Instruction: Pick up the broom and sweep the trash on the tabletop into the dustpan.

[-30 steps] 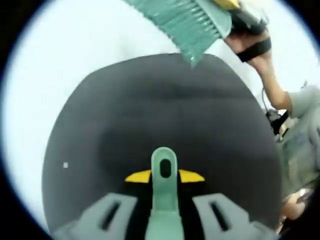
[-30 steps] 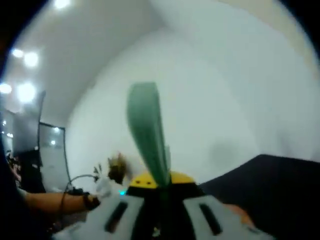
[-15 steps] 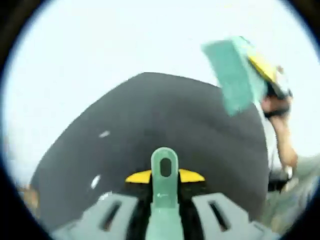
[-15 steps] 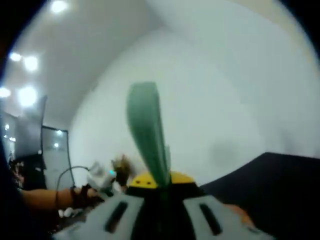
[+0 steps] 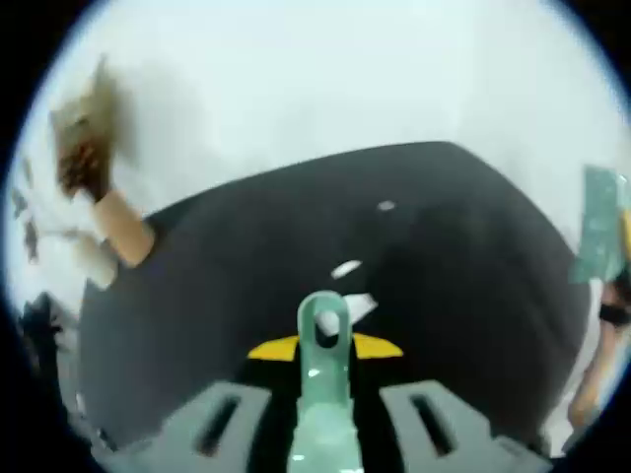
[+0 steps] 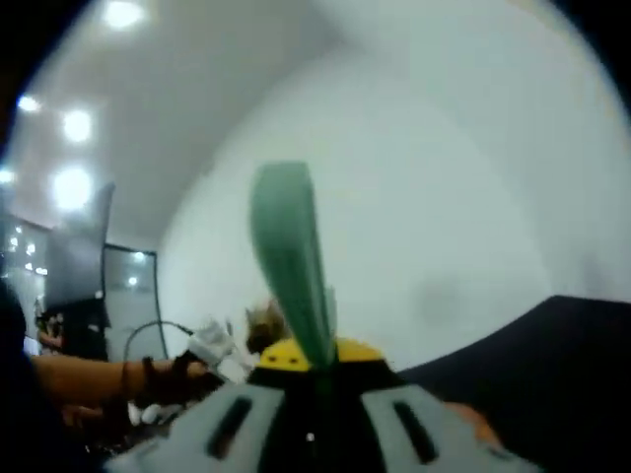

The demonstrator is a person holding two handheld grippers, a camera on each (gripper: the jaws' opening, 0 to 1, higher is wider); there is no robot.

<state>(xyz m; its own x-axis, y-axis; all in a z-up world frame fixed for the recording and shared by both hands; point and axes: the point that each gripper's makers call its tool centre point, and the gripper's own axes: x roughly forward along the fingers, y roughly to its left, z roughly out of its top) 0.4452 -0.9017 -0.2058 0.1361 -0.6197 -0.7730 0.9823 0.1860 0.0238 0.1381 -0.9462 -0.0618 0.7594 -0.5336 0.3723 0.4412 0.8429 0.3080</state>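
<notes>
The green plastic broom point(image 6: 289, 258) stands at the centre of the right gripper view as a flat, blurred green blade rising from between the jaws toward the upper middle of the frame. The right gripper point(image 6: 320, 394) is closed on it: its grey jaws with yellow pads clamp the broom at lower centre. In the left gripper view the broom's green bristle head point(image 5: 599, 225) appears at the right edge, with a person's hand point(image 5: 611, 305) just below it.

The green plastic handle with a hanging hole point(image 5: 323, 389), apparently the dustpan's though the pan itself is hidden, rises from bottom centre of the left gripper view. The left gripper point(image 5: 324, 399) holds it, jaws closed against either side.

White scraps of trash point(image 5: 347, 268) lie on the black round tabletop point(image 5: 227, 296) just above the handle tip, with a smaller one point(image 5: 385, 206) further up. A blurred brown object point(image 5: 84, 148) sits at upper left. Ceiling lights point(image 6: 74, 182) glow at the left of the right gripper view.
</notes>
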